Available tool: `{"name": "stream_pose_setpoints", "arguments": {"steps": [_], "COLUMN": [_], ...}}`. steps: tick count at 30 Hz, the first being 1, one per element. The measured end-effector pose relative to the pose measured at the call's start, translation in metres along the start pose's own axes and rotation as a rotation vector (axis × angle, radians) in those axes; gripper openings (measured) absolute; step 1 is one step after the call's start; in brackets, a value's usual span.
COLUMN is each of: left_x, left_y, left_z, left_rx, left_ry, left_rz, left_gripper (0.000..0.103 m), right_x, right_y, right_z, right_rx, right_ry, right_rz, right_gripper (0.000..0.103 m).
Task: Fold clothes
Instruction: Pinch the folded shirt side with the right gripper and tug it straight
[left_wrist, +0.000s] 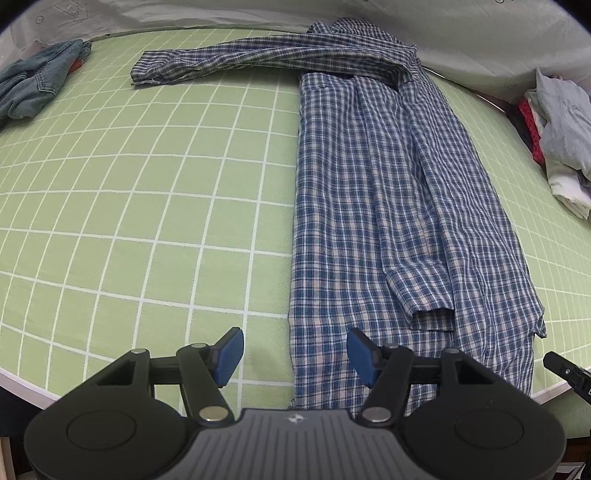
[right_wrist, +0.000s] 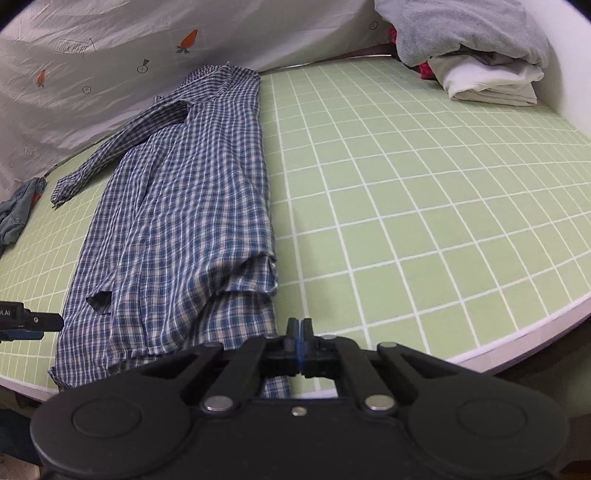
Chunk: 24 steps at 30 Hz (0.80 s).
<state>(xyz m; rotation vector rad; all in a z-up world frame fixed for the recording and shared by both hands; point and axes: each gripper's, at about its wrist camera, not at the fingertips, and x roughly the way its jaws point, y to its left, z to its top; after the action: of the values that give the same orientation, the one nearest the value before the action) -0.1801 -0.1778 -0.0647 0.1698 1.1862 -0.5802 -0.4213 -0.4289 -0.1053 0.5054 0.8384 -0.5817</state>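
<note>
plaid shirt: blue and white check, lying lengthwise on the green grid mat, one sleeve folded over the body, the other stretched sideways at the far end
left gripper: jaws spread, nothing between them, over the shirt's near hem
right gripper: pads pressed together (whether any cloth is caught, cannot tell)
denim garment: far left corner
clothes pile: far right
</note>
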Motion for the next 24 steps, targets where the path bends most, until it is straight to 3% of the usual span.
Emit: {"name": "stream_pose_setpoints", "arguments": {"steps": [1,7,11,17,19,21,24], "left_x": [0.000,-0.005,-0.011,-0.015,-0.016,-0.017,-0.018], "left_y": [0.000,0.003,0.008,0.015,0.016,0.017,0.019], "left_z": [0.000,0.001,0.003,0.002,0.003,0.003,0.004], "left_rx": [0.004,0.016,0.010,-0.002,-0.002,-0.002,-0.004], "left_ry": [-0.001,-0.011,-0.022,-0.025,-0.028,-0.033,-0.040], "left_rz": [0.001,0.012,0.026,0.040,0.042,0.044,0.043], "left_gripper": [0.063,0.063,0.063,0.063,0.063,0.070,0.073], "right_x": [-0.002,0.002,0.010,0.021,0.024,0.026,0.025], "right_y": [0.000,0.006,-0.004,-0.014,-0.012,-0.007,-0.001], "right_z": [0.002,0.012,0.015,0.018,0.020,0.021,0.021], "right_rx": [0.012,0.098,0.262,0.418,0.421,0.394,0.370], "right_ry": [-0.008,-0.006,0.016,0.031,0.038,0.045,0.043], "right_rz": [0.015,0.082,0.154,0.161,0.145,0.112,0.096], "right_gripper": [0.002,0.028,0.030,0.042,0.048,0.054,0.051]}}
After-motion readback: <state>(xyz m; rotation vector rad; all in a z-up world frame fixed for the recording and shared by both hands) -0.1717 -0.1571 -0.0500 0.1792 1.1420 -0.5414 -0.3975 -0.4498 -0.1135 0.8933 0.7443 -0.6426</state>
